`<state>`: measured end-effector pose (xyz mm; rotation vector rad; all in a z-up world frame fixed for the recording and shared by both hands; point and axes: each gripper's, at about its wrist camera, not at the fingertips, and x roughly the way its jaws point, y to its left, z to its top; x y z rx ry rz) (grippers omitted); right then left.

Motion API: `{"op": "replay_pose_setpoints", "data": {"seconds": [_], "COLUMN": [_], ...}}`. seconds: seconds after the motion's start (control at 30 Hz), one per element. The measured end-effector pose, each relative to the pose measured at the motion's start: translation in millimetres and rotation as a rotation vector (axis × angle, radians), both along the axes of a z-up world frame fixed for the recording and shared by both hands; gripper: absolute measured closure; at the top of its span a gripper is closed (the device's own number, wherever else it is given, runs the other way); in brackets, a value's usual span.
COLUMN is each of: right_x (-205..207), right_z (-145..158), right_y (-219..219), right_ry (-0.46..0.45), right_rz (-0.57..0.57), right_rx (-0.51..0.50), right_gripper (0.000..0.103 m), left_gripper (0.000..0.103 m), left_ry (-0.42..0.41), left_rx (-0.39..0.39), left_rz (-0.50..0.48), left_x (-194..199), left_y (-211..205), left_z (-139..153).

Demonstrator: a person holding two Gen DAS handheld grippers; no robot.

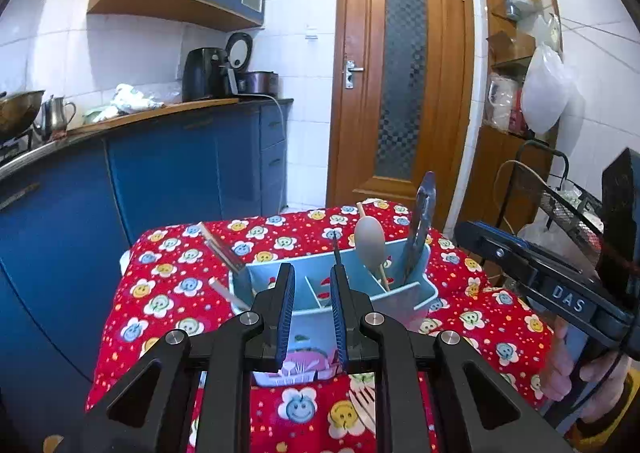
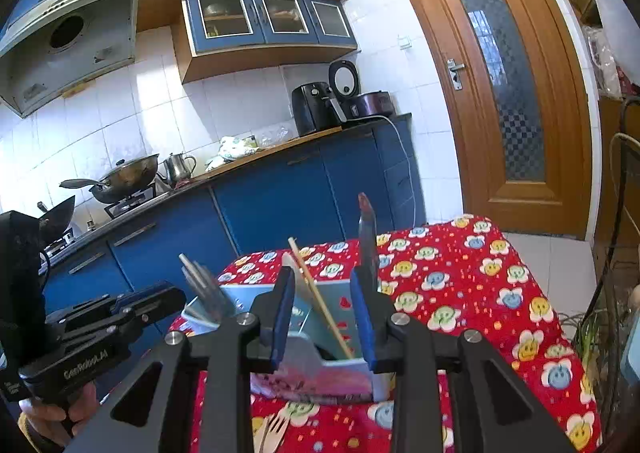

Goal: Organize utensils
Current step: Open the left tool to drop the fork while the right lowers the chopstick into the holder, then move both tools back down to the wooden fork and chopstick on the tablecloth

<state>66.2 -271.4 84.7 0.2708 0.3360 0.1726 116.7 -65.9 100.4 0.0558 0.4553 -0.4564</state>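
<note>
A: Fig., both wrist views. Blue caddy (image 1: 404,293) is seen on the worktop (image 1: 168,277), w/ a spoon (image 1: 370,243), chopstick (image 1: 374,253) and tongs (image 1: 422,221) stood upright in its compartments. A wooden fork (image 1: 366,407) lies flat on the cloth, just in front of the caddy. Left hand-held gripper (image 1: 313,293): jaws slightly spread, nothing pinched. Right hand-held gripper (image 2: 324,317): jaws spread a bit wider, also empty; caddy is seen beyond the gap.

B: Handling of the fork?

A: Judged light, stiff, not fragile; smooth wood may slip. Being flat on soft cloth, it is prob. best taken across the handle, near mid-length, so it does not swing.

B: Differences betw. views?

A: Flat metal pieces (image 2: 202,289) leaning at the caddy's left end are shown closer in the right view; the spoon bowl is shown clearly only in the left view. Each view also shows the other gripper from the side, w/ a hand (image 2: 60,413) on its grip.
</note>
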Motion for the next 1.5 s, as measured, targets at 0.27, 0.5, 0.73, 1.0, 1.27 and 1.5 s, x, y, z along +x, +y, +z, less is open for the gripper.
{"op": "replay_pose_setpoints", "data": {"seconds": [0.27,0.5,0.73,1.0,1.27,1.5], "right_x": [-28,-51,-66,-73,-72,-69], "right_z": [2,-2,-12,-31,-50,-68], "right_y": [8,16,21,26,33,36], "right_ry": [0.029,0.076,0.145,0.235,0.318,0.394], "right_rz": [0.013,0.01,0.012,0.032,0.045,0.072], "right_rx": [-0.006,-0.029,-0.032,-0.014,-0.014,-0.004], "right_gripper": [0.069,0.068,0.068,0.068,0.068,0.068], "left_gripper": [0.085,0.085,0.083,0.079,0.076,0.074], "left_ry": [0.043,0.092,0.157,0.195,0.237,0.267], "left_rx": [-0.017,0.014,0.017,0.029,0.046,0.047], "left_rz": [0.005,0.058,0.085,0.117,0.15,0.186], "left_x": [-23,-38,-49,-59,-63,-61], "left_y": [13,26,39,51,61,72], "left_z": [-7,-21,-36,-50,-65,-75]}}
